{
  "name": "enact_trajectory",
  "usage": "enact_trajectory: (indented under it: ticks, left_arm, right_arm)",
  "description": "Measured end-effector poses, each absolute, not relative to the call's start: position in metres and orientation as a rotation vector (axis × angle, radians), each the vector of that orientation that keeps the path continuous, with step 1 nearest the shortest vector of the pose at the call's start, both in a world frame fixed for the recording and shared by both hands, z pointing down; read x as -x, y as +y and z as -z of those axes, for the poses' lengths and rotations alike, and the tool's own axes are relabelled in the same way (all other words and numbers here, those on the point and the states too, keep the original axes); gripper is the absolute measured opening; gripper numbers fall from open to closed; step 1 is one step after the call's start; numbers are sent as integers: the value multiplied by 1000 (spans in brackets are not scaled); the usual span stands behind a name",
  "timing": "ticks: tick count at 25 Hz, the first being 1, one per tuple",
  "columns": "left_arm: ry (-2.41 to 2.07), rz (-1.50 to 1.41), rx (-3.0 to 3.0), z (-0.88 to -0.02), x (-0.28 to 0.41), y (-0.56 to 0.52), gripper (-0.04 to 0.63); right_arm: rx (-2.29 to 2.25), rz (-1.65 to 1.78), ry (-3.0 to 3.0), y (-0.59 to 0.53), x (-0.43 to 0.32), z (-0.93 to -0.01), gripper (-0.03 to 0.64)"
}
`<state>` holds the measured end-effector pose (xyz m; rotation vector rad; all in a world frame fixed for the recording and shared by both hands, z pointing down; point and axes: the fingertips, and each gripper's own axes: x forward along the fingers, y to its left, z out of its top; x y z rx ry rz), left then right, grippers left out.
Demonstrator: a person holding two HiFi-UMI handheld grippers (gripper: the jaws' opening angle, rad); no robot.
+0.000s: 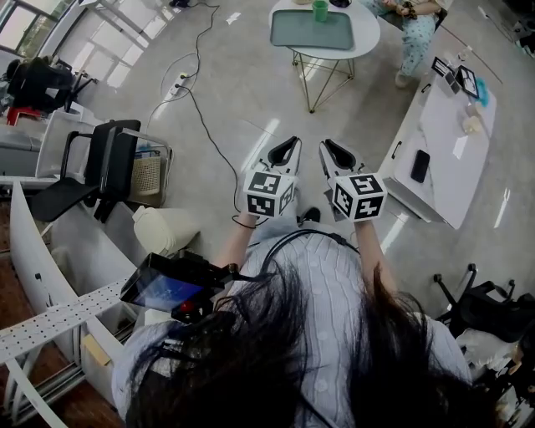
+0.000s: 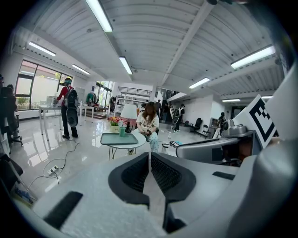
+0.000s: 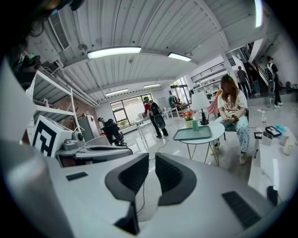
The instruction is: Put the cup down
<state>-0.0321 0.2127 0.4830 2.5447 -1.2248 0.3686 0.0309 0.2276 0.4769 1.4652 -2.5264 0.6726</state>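
A green cup (image 1: 320,10) stands upright on a teal tray (image 1: 311,32) on a round white table (image 1: 368,38) far ahead across the floor. The same cup shows in the left gripper view (image 2: 122,131) and in the right gripper view (image 3: 195,125), on its tray (image 3: 192,134). My left gripper (image 1: 294,140) and right gripper (image 1: 326,144) are held side by side in front of me, well short of the table. Both are shut with nothing between the jaws, as the left gripper (image 2: 149,155) and the right gripper (image 3: 152,158) show in their own views.
A person (image 1: 414,33) sits just beyond the round table. A long white desk (image 1: 451,142) with a phone (image 1: 420,165) runs along the right. A black chair (image 1: 109,163) stands at the left. A cable (image 1: 196,100) trails over the glossy floor from a power strip (image 1: 180,81).
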Motion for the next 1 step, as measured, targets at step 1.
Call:
enact_trajectory:
  ticks: [1]
  left_arm:
    - [-1225,-366,-2545,-482,33,212,28]
  right_arm:
    - [-1465,-672,-2526,227,-30,-477,63]
